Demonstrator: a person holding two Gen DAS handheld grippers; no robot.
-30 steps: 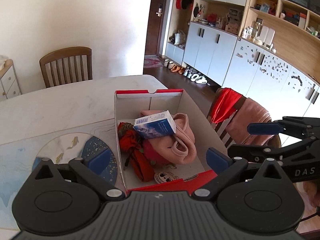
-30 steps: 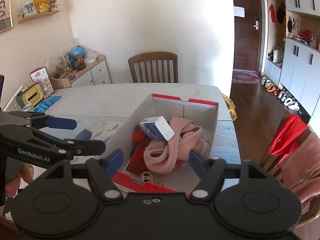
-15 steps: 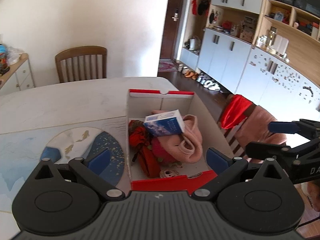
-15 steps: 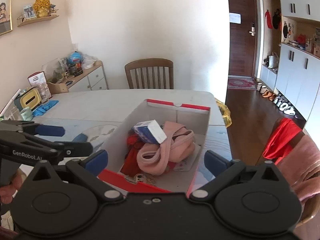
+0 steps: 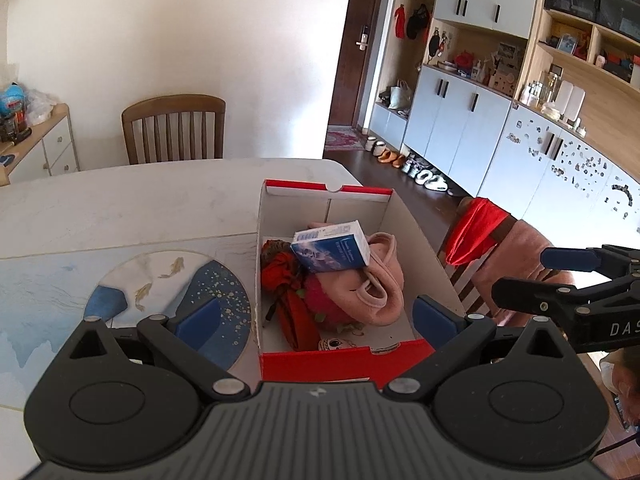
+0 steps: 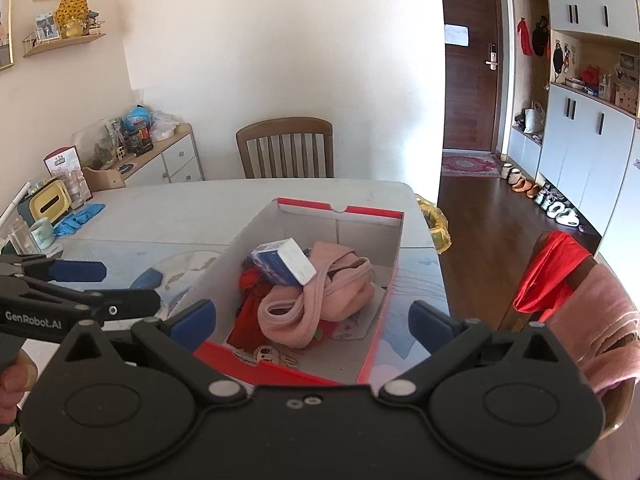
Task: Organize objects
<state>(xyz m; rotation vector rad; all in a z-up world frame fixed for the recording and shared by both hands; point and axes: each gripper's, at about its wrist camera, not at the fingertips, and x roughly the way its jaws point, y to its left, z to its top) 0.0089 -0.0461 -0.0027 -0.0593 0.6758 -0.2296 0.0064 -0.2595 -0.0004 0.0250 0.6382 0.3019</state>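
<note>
Both tools hover wide open, empty, over the box.
Left tool (image 5: 316,316) and right tool (image 6: 312,316) flank the red box (image 5: 332,192) on the desk (image 5: 120,208); a blue carton (image 5: 330,246) lies atop pink cloth (image 5: 376,288) inside.

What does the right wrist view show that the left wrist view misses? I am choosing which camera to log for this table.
Only the right wrist view shows the yellow tissue box, blue gloves and the wall shelf. Only the left wrist view shows the open wooden shelving above the cabinets. Both show the red-and-white cardboard box on the table, holding the blue-and-white carton on the pink cloth, and the wooden chair behind.
</note>
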